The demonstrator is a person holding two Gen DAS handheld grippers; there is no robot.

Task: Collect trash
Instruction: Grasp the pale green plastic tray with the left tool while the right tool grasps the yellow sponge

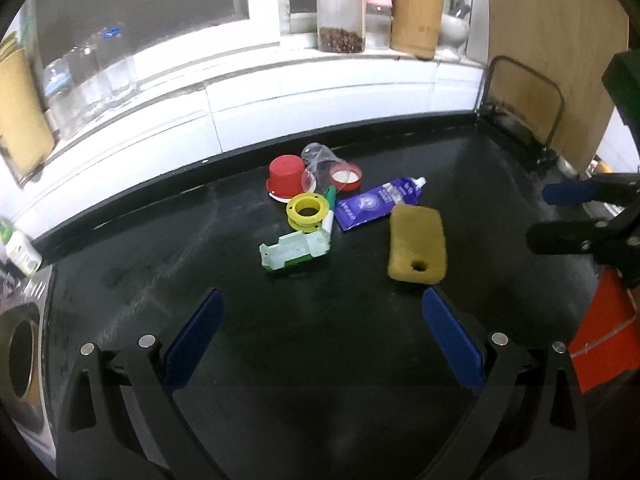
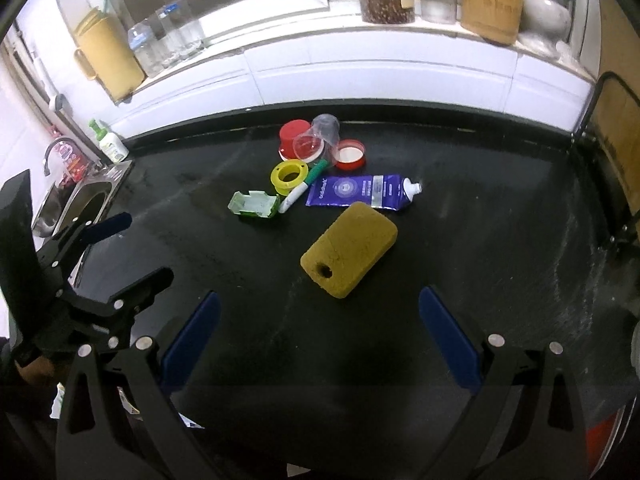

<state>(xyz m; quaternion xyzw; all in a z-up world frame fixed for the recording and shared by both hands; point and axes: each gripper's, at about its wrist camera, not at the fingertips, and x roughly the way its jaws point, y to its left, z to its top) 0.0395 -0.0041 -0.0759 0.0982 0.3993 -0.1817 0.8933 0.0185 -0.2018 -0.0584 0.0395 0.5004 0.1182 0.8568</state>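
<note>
Both tongs, left (image 1: pixel 322 334) and right (image 2: pixel 320 334), gape wide and empty above the counter (image 2: pixel 480 220), apparently ready for the nearest trash, the sponge (image 2: pixel 349 249).

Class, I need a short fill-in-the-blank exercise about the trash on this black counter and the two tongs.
1. The sponge has a round ____ near one end.
2. The purple tube has a ____ cap.
3. The spool beside the marker is ____.
4. Both the left tongs and right tongs are ____.

Missing words: hole; white; yellow; open
</note>
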